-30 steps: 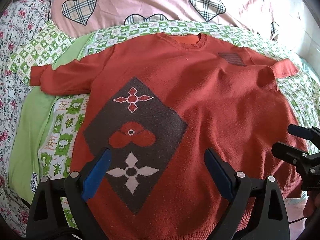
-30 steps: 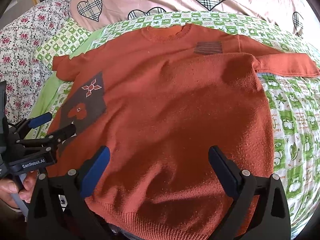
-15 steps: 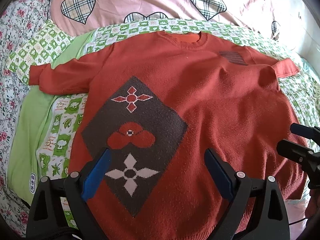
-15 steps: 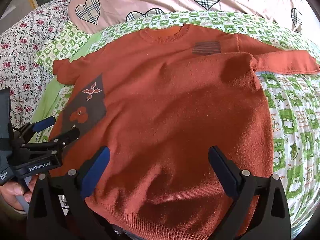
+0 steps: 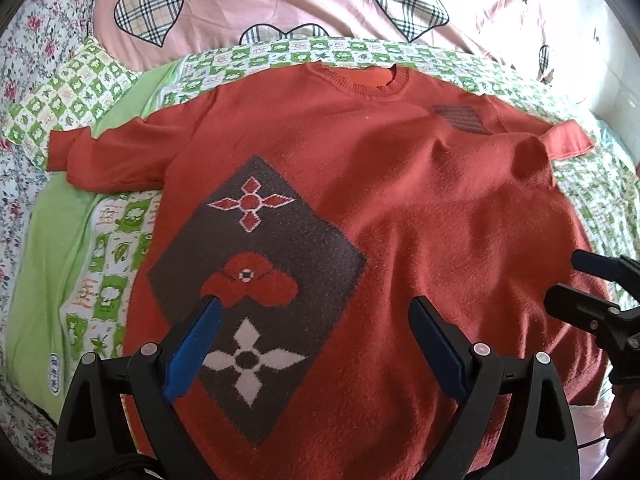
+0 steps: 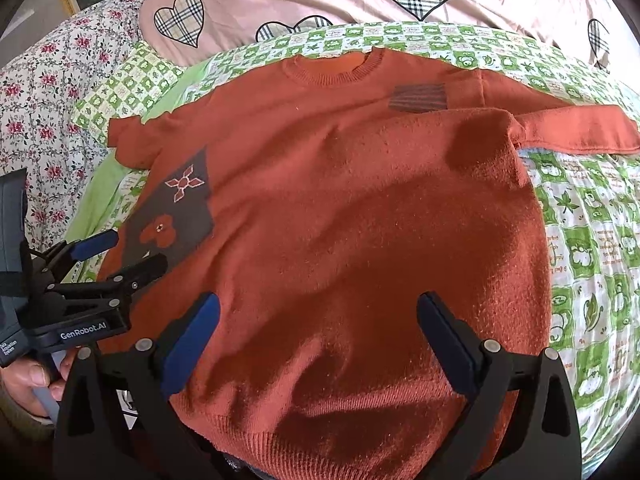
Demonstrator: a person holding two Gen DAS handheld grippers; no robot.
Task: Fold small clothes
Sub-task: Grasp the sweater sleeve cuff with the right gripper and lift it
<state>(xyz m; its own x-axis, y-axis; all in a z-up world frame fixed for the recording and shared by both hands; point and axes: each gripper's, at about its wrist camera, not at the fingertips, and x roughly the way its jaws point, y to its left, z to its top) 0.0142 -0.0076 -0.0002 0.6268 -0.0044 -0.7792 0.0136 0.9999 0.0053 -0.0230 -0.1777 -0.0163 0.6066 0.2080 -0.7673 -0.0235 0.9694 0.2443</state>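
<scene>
A rust-orange knitted sweater [image 5: 400, 208] is seen spread flat and face up across the middle of both frames, its ribbed round collar [image 5: 362, 80] toward the top and its ribbed hem [image 6: 320, 440] at the bottom edge. A dark grey diamond panel [image 5: 264, 276] with a red cross-flower, a red poppy shape and a white four-petal flower is knitted into the lower left of the front, and a small striped grey patch [image 5: 460, 118] is set at the upper right of the chest. Both sleeves are laid outward, the left sleeve [image 5: 108, 156] toward the left of the frame and the right sleeve [image 6: 576, 132] toward the right, and the body is marked by soft wrinkles.
</scene>
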